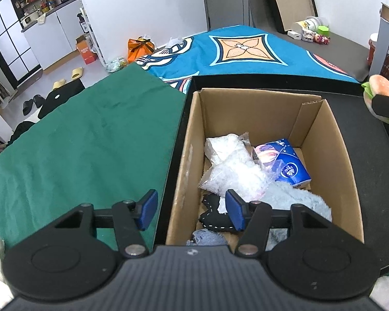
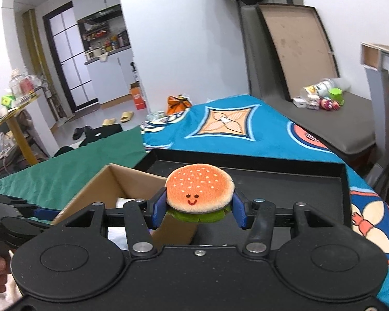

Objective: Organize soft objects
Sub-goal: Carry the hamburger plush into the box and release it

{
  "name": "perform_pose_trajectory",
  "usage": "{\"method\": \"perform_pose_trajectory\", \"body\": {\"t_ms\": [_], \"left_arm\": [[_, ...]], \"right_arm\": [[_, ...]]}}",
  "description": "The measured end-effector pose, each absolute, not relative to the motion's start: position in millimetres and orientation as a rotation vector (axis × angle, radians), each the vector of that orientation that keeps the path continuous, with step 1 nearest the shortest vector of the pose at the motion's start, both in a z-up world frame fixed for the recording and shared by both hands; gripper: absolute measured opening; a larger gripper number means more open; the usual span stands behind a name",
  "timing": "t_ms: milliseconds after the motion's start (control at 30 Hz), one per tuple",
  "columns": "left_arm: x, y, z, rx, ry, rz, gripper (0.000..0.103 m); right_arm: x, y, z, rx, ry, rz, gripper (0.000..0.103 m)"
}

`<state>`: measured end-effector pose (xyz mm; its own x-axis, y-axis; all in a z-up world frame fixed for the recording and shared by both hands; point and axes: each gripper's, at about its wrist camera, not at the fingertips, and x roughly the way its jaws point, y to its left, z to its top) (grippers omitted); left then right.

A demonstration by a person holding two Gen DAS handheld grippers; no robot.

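Right tongs [image 2: 199,211] grip a plush hamburger [image 2: 199,190] between both blue pads, above the black tray [image 2: 285,181] beside the cardboard box [image 1: 246,108]. Left tongs [image 1: 192,211] stand open and empty over the box's near left corner, above a blue tissue pack [image 1: 289,164] and bubble wrap [image 1: 233,171].

**Colours on the table**

Orange plush burger [image 2: 199,190], white-speckled bun, red smile, green lettuce edge, at centre frame. Brown cardboard box [image 1: 194,140] holds a blue tissue pack [image 1: 291,165]. Plain green cloth [image 1: 90,140] left; teal patterned blanket [image 1: 246,49] with orange diamond, upper centre.
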<state>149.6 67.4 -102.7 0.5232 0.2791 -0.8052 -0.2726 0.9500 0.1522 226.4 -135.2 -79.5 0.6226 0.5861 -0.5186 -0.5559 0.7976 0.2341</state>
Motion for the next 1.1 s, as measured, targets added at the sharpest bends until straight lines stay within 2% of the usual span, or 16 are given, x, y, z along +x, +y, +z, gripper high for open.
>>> {"method": "perform_pose_trajectory", "body": {"t_ms": [300,467,567,700,833,1100], "left_arm": [[141,79,-103,-0.043,0.969,0.312,0.035],[137,87,-107,-0.077,0.974,0.304,0.018],[136,91,-108,-0.092,0.979,0.291,0.011],[133,91,-105,-0.106,0.972,0.277,0.01],[131,93,-105,-0.119,0.974,0.276,0.009],[133,89,-103,-0.108,0.978,0.289,0.009]], "right_arm": [[216,-111,-70,0.015,0.608,0.716,0.051],[212,-97,-68,-0.012,0.61,0.736,0.051],[209,-93,-68,-0.021,0.607,0.739,0.051],[207,-87,-68,-0.027,0.61,0.743,0.052],[207,-83,-69,-0.036,0.617,0.739,0.06],[206,-95,-70,-0.007,0.627,0.721,0.064]]}}
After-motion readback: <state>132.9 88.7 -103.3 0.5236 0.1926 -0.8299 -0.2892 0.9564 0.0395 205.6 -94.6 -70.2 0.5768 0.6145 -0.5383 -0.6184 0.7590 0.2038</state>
